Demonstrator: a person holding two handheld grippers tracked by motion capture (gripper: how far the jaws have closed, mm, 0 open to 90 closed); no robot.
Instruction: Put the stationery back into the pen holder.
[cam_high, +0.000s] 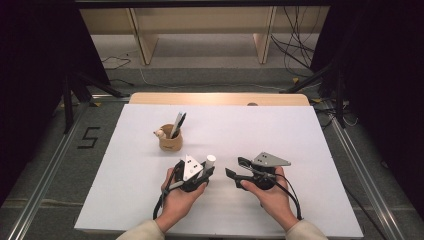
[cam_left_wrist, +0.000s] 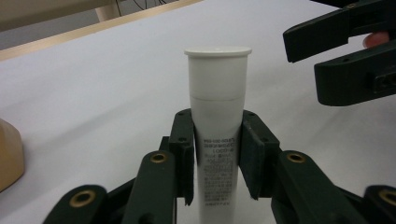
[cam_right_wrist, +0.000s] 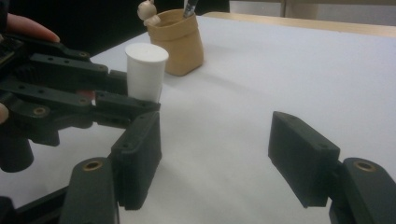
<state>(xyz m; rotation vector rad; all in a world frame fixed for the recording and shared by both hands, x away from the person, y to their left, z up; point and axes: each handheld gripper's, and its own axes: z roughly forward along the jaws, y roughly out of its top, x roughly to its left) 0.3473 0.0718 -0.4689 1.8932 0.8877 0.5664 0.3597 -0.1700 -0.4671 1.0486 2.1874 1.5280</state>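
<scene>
White tube (cam_left_wrist: 217, 116) sits upright betw. the left gripper's (cam_high: 209, 171) two black pads (cam_left_wrist: 184, 154), clamped on its printed lower body; cap end sticks up clear above the jaws. In the high view the cap pokes out at the front-right of that gripper, near the middle of the white table (cam_high: 300, 140), front half. Tube base is hidden by the jaws, so can't tell if it touches the table.

Right gripper (cam_high: 235, 168) is just beside the tube, to its right, apart from it. Jaws spread wide w/ nothing betw. them, bare table in the gap in the right gripper view. They point left toward the tube and the left gripper; in the left gripper view their tips show top right, close to the cap but not touching.

Left hand (cam_high: 177, 195) wraps its gripper from below, forearm coming in from the bottom edge, jaws aimed fwd and a bit right. Right hand (cam_high: 270, 192) holds its gripper low over the table, wrist angled so the jaws run roughly level.

Tan cup (cam_high: 170, 139) w/ pens (cam_high: 177, 124) stands farther back and left, well apart from both grippers.
</scene>
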